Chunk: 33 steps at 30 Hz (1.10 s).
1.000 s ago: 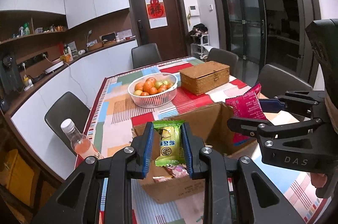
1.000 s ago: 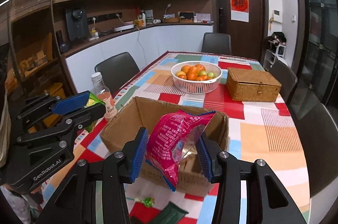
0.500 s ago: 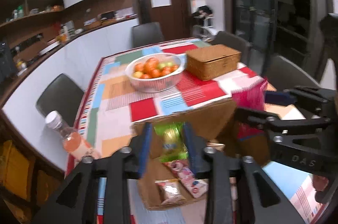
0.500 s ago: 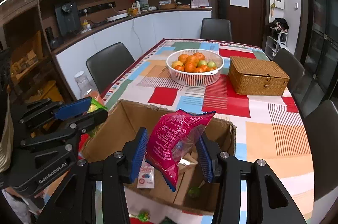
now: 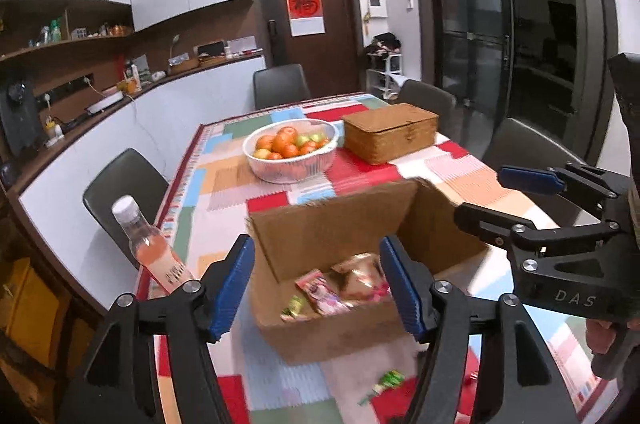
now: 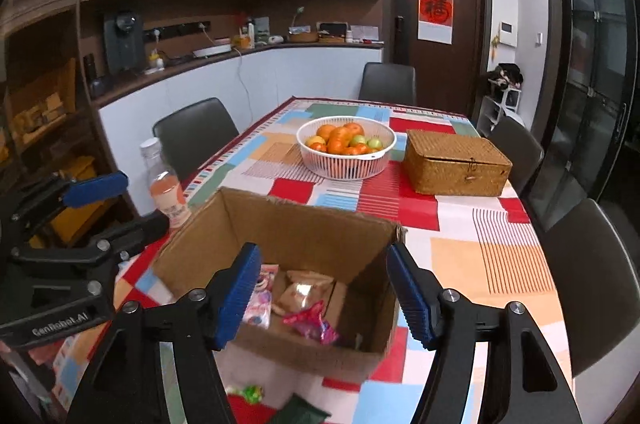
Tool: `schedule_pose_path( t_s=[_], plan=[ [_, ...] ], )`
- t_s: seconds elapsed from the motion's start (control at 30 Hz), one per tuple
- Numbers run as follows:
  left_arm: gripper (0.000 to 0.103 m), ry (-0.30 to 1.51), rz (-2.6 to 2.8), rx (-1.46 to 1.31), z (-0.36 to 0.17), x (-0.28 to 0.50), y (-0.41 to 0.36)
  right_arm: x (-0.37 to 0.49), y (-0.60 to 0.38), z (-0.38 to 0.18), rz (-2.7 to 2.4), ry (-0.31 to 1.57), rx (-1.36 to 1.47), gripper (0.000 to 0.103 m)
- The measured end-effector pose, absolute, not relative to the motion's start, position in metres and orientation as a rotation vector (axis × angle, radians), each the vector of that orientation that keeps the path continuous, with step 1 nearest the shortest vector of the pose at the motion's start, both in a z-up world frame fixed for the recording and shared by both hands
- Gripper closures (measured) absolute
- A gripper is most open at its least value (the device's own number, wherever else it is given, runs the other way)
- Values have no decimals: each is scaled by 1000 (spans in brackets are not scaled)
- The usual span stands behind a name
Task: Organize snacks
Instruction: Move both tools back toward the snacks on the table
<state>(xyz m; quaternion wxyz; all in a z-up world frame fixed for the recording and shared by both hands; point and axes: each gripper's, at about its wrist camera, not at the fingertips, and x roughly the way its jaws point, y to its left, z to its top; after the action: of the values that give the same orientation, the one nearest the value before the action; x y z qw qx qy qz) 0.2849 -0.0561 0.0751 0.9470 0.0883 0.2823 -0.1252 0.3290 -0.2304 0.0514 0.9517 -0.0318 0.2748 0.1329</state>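
Left gripper [image 5: 318,288] with blue-padded jaws spread wide, nothing between them; open brown cardboard box [image 5: 332,224] directly ahead and below. Right gripper [image 6: 324,294] likewise spread and empty, over the same box. Inside the box, below both claws: assorted snack packets [image 6: 304,298], among them a crumpled pink packet [image 6: 312,320]. Small green wrapped sweet [image 5: 386,382] on the patchwork tablecloth [image 6: 460,224], nearer than the box. Pink drink bottle [image 5: 150,248] to the left gripper's left; white fruit basket [image 6: 346,148] and woven wicker box [image 6: 456,162] beyond
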Motion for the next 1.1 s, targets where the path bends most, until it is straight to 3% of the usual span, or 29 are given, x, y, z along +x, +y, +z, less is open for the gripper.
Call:
schedule_pose_path(
  t_s=[0.3,1.1],
  plan=[
    [36,629,-368,218,53,244,-88,295,-255,37,266,611,-84,37],
    [36,959,-445,264,-63,228,-118,265,-272,-90,315,1011,-237,37]
  ],
)
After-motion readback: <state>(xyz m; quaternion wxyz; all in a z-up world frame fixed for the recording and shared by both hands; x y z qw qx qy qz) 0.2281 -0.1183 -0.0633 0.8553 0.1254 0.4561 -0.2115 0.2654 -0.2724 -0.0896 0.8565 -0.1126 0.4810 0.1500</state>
